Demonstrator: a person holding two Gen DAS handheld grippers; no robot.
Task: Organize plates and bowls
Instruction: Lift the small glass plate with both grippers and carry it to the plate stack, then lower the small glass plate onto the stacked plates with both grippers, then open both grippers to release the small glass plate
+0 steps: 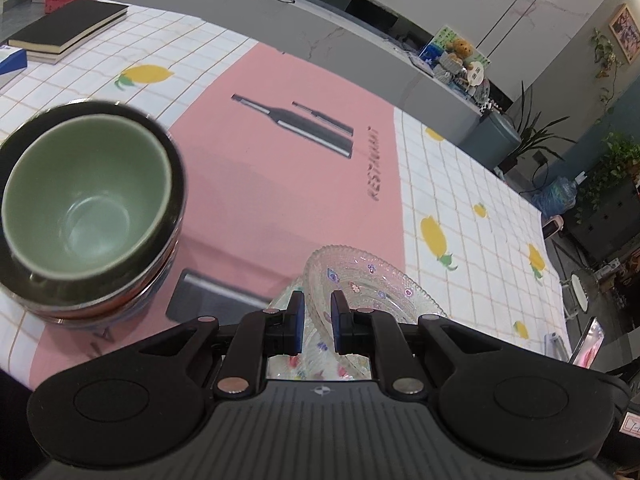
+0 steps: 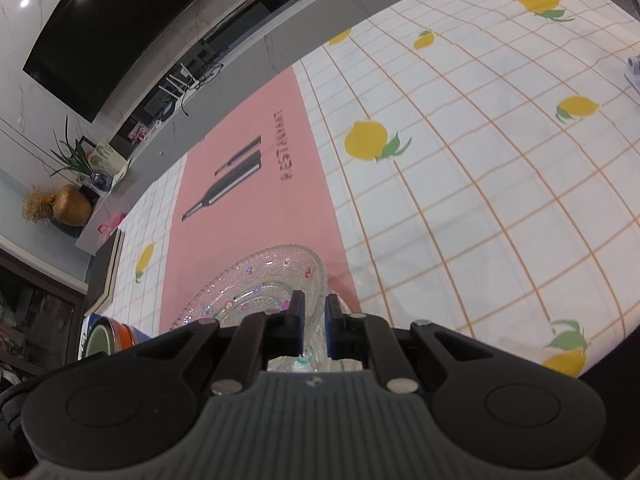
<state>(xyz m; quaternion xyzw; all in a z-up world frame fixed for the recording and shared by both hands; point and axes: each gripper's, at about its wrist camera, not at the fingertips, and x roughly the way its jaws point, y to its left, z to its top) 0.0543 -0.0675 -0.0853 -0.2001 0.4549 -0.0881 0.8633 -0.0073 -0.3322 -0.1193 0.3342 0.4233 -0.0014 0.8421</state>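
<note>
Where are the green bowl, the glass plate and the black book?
green bowl (image 1: 86, 200), left wrist view, on its inside wall.
glass plate (image 2: 264, 276), right wrist view, on its flowered inside.
black book (image 1: 70, 24), left wrist view, on its cover.

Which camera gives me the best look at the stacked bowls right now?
Left wrist view: the stacked bowls fill its left side, a green one nested on top. The right wrist view catches only a sliver of them at its lower left edge, behind the claw body.

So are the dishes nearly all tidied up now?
Partly. The green bowl already sits nested in the stacked bowls. The left gripper and right gripper each pinch the glass plate. It has not been set down yet.
</note>
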